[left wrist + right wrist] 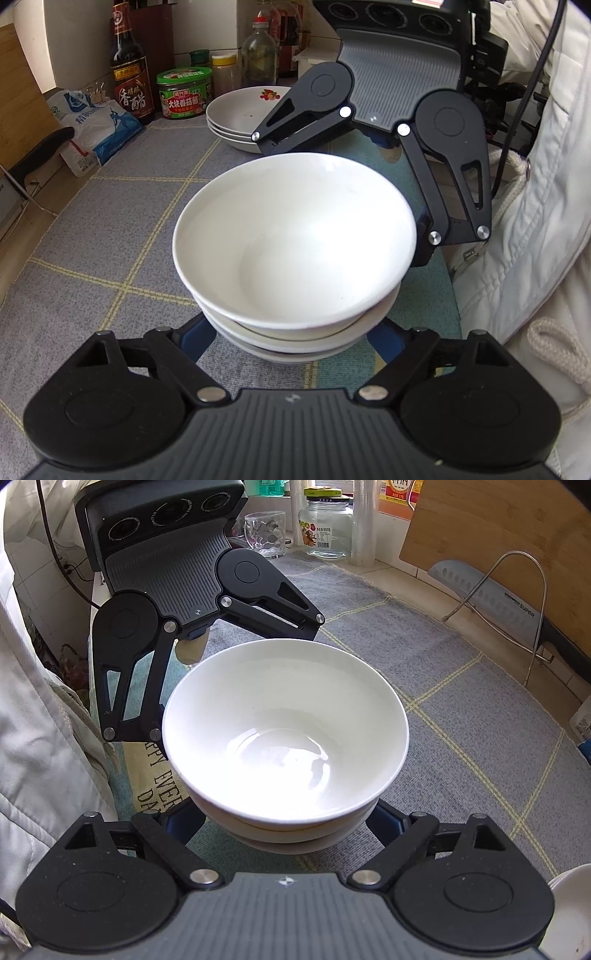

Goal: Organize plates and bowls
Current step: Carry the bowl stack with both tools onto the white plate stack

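Observation:
A stack of three white bowls stands on the grey checked mat; the same bowl stack fills the middle of the right wrist view. My left gripper straddles its near side, blue fingers lying against the lower bowls. From the opposite side my right gripper holds it the same way. Each gripper shows in the other's view: right gripper, left gripper. All the pads are hidden under the top bowl's rim. A stack of shallow white plates sits behind.
Sauce bottles, a green-lidded jar and a salt bag line the far edge. A glass jar, a cup, a cutting board and a cleaver stand opposite. A white jacket is close by.

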